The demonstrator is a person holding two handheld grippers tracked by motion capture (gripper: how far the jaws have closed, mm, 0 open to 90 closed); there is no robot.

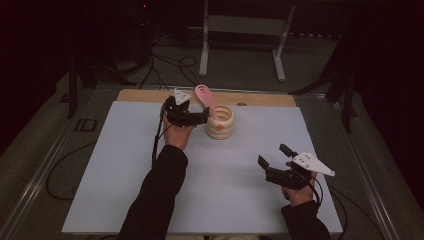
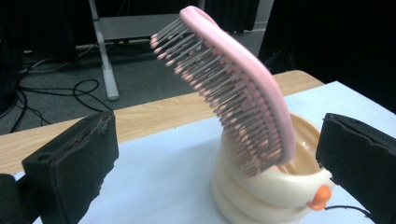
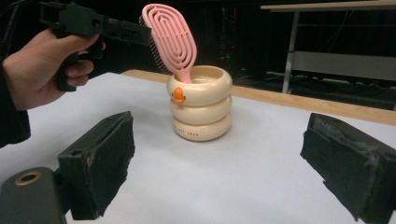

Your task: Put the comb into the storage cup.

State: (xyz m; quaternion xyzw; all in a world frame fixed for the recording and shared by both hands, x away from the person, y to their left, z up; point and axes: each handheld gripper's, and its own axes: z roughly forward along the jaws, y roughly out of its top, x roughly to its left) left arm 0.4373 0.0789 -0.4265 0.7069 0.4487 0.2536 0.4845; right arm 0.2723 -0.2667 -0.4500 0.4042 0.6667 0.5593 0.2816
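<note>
A pink vented hairbrush [image 1: 205,98] [image 2: 243,88] [image 3: 169,39] stands handle-down in a cream holder [image 1: 220,123] [image 2: 266,186] [image 3: 201,109] made of three stacked rings with an orange knob on its side. The brush leans back and to the left. My left gripper [image 1: 202,116] [image 2: 217,154] is just left of the holder, open, its jaws wide apart on either side of the brush and not touching it. The right gripper view shows a hand holding the left gripper [image 3: 140,32] beside the bristles. My right gripper [image 1: 274,155] [image 3: 224,163] hovers open over the front right of the white board, holding nothing.
The white board [image 1: 125,175] covers a wooden table whose bare strip [image 1: 265,99] shows at the back. Beyond it on the floor are a white frame stand [image 1: 242,30], loose cables [image 1: 170,65] and dark stands on both sides.
</note>
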